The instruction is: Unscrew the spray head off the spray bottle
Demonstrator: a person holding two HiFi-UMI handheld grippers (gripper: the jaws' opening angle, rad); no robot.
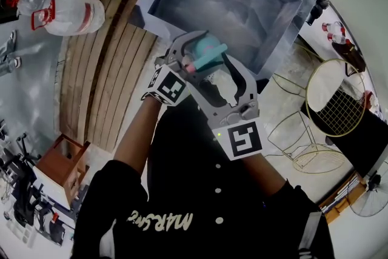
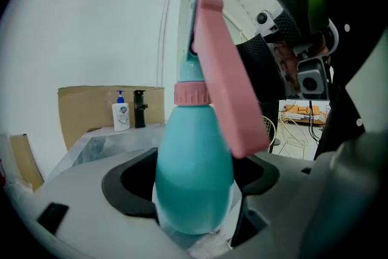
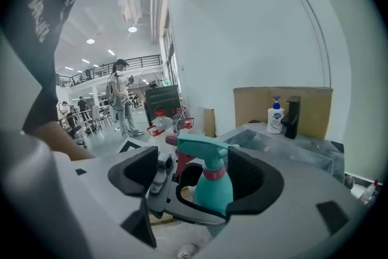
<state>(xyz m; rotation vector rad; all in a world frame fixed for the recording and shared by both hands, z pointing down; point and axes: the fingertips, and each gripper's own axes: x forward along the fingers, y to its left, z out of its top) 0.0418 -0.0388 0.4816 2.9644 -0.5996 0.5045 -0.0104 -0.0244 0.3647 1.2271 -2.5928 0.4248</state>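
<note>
Left gripper view: left claw (image 2: 193, 194) clamps spray bottle (image 2: 194, 158) by its body. Right claw (image 3: 199, 178) stands wide, spray head (image 3: 203, 147) between, untouched.

Spray bottle (image 2: 194, 179) base hidden low between jaws, soap bottle (image 2: 120, 115) label unreadably small

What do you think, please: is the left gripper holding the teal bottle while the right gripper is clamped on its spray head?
Not quite. The right gripper is not clamped: its jaws stand wide open either side of the spray head without touching it, as the right gripper view shows. The left gripper does hold the teal bottle.
</note>
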